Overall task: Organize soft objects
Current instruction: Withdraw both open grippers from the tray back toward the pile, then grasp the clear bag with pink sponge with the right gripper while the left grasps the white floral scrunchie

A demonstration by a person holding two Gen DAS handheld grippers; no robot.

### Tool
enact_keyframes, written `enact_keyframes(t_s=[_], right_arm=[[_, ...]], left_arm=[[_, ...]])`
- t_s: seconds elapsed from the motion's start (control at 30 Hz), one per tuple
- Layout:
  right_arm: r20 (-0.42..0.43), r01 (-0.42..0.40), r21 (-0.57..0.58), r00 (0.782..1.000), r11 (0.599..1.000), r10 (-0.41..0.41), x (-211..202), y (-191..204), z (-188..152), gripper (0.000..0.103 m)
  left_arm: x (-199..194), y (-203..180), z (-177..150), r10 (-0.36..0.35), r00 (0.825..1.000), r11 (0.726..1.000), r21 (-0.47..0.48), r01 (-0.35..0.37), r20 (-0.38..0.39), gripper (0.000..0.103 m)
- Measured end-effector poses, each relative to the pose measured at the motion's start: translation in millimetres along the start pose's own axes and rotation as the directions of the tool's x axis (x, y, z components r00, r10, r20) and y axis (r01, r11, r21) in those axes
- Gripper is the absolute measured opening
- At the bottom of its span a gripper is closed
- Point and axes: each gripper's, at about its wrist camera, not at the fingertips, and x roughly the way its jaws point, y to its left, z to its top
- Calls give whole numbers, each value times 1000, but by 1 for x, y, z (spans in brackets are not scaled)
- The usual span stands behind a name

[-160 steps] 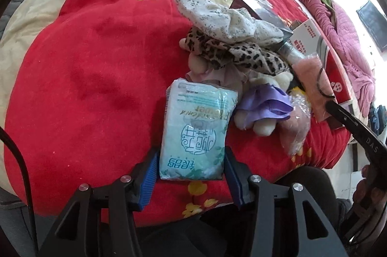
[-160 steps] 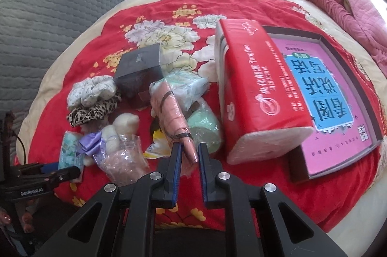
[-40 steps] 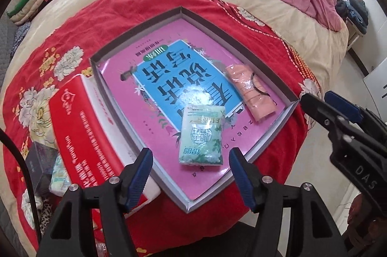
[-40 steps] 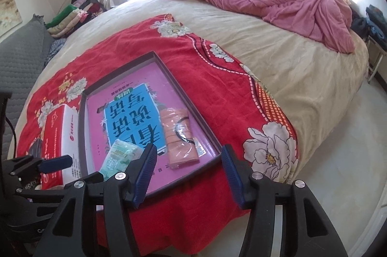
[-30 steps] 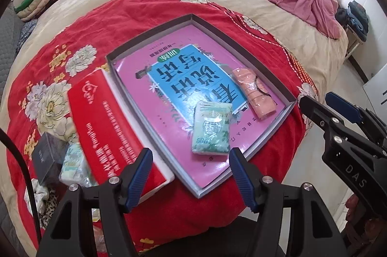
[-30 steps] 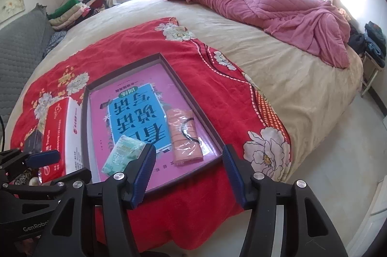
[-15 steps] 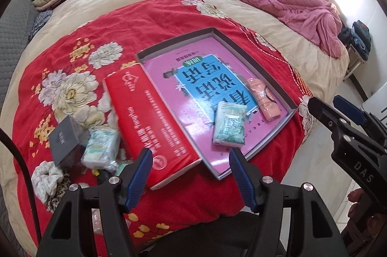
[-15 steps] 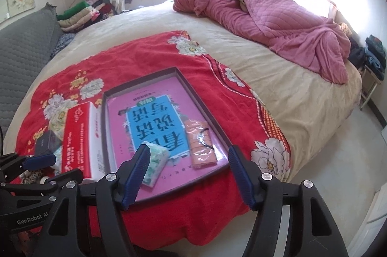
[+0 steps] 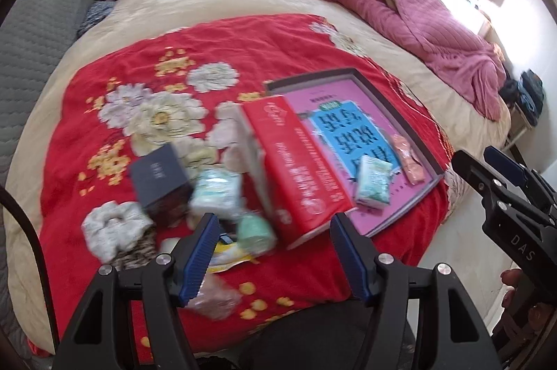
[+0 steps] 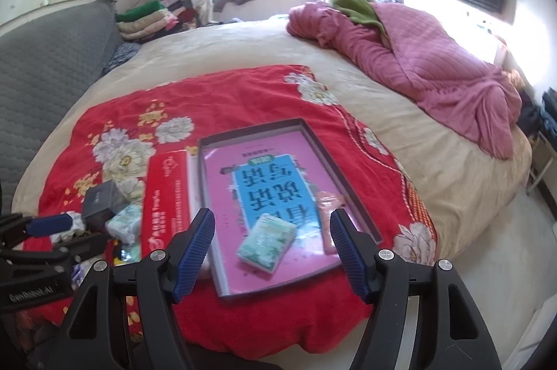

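Observation:
A shallow box (image 9: 410, 112) with a pink and blue printed floor lies on the red flowered blanket (image 9: 146, 63). A green tissue pack (image 9: 371, 182) and a pink pouch (image 9: 410, 157) lie inside it; both also show in the right wrist view, the pack (image 10: 266, 243) and the pouch (image 10: 329, 223). My left gripper (image 9: 275, 255) is open and empty above a pile of soft items: another tissue pack (image 9: 216, 190), a mint roll (image 9: 256, 230), a white scrunchie (image 9: 113, 227). My right gripper (image 10: 271, 251) is open and empty above the box (image 10: 216, 258).
A long red tissue box (image 9: 299, 175) lies between the pile and the shallow box. A dark square box (image 9: 160, 178) sits by the pile. A pink quilt (image 10: 417, 67) is bunched at the far right. Folded clothes (image 10: 146, 18) lie at the back.
Both grippers have pulled back and swung left since the tissue pack and the pouch were set in the box. The left view now centres on the pile; both stay open.

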Motion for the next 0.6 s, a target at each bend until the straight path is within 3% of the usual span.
enact_keyframes(t_s=[0.23, 0.6], right_arm=[[4, -61, -59, 998, 996, 61, -7, 40, 3, 70], [15, -138, -146, 990, 980, 142, -21, 98, 9, 71]], left_arm=[[-20, 48, -17, 85, 995, 995, -52, -83, 49, 68], [-27, 125, -47, 94, 995, 976, -202, -85, 36, 69]])
